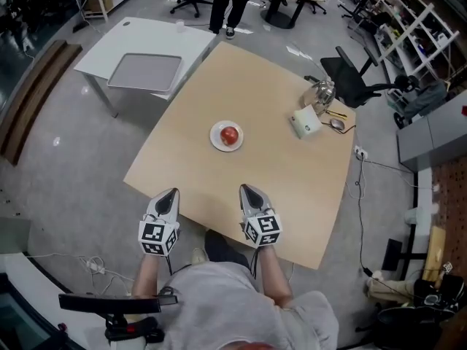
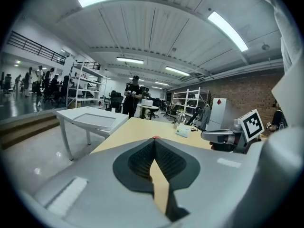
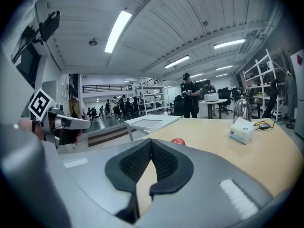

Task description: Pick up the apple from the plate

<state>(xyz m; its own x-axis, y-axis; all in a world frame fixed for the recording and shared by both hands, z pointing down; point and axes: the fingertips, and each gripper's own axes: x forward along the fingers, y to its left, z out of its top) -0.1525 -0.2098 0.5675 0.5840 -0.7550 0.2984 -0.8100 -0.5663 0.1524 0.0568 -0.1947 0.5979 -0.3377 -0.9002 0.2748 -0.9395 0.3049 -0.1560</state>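
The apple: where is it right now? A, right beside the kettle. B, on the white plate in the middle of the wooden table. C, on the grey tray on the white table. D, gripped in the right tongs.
B: the apple sits on the white plate in the middle of the wooden table, well ahead of the left tongs and right tongs, which are both shut on nothing.

Counted are 1 apple, 1 plate, 1 tissue box, 1 kettle, 1 tray, 1 tan tabletop, 1 white tabletop, and 2 tongs: left tongs, right tongs.
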